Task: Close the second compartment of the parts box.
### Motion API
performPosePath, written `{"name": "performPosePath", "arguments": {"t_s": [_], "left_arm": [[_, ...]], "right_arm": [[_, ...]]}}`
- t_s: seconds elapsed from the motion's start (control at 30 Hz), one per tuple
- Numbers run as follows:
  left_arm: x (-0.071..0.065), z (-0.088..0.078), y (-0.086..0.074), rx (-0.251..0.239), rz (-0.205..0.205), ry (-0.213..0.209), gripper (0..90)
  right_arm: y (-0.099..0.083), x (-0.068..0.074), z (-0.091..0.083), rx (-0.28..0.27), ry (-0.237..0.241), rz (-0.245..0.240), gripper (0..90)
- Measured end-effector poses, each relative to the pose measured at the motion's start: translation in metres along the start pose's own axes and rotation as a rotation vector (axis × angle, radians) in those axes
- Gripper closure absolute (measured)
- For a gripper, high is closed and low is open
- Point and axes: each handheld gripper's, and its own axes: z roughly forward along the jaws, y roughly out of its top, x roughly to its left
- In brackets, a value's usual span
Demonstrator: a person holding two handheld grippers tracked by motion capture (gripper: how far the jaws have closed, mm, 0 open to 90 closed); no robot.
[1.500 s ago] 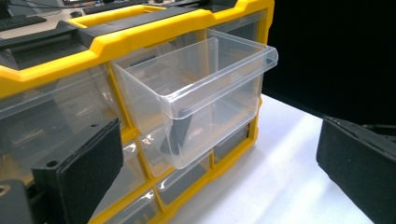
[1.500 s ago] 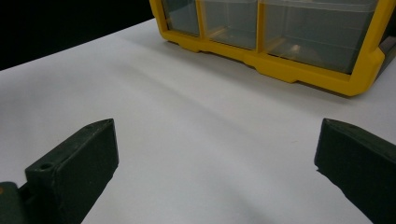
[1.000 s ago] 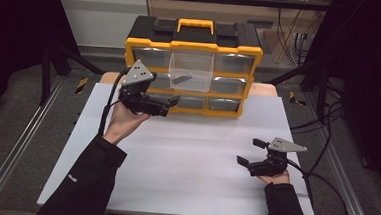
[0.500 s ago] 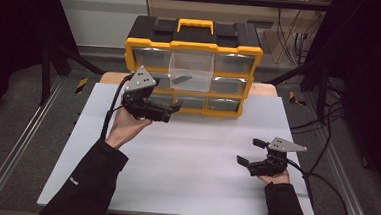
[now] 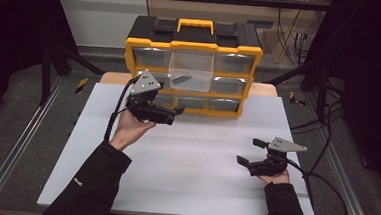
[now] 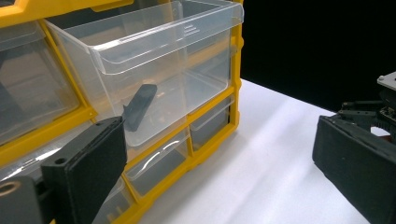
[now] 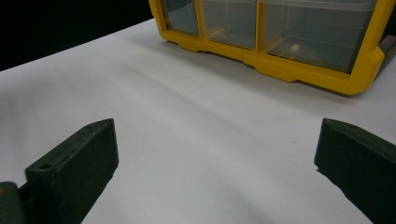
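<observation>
Left gripper (image 5: 175, 114) open-jawed, just below the pulled-out clear drawer (image 5: 191, 70).

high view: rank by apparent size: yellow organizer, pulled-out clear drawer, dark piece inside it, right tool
1. yellow organizer
2. pulled-out clear drawer
3. right tool, looks close to the drawer but sits nearer the camera, so that pair is unsure
4. dark piece, clearly smallest
</observation>
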Motion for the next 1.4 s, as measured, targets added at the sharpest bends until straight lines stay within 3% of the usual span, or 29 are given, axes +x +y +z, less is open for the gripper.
{"name": "performPosePath", "arguments": {"t_s": [0.5, 1.4], "left_arm": [[-0.001, 0.005, -0.001, 0.018, 0.007, -0.025, 15.5], [0.003, 0.019, -0.002, 0.052, 0.001, -0.027, 56.6]], "right_arm": [[0.0, 0.0, 0.0, 0.003, 0.0, -0.003, 0.2], [0.0, 0.0, 0.0, 0.005, 0.0, -0.002, 0.2]]}}
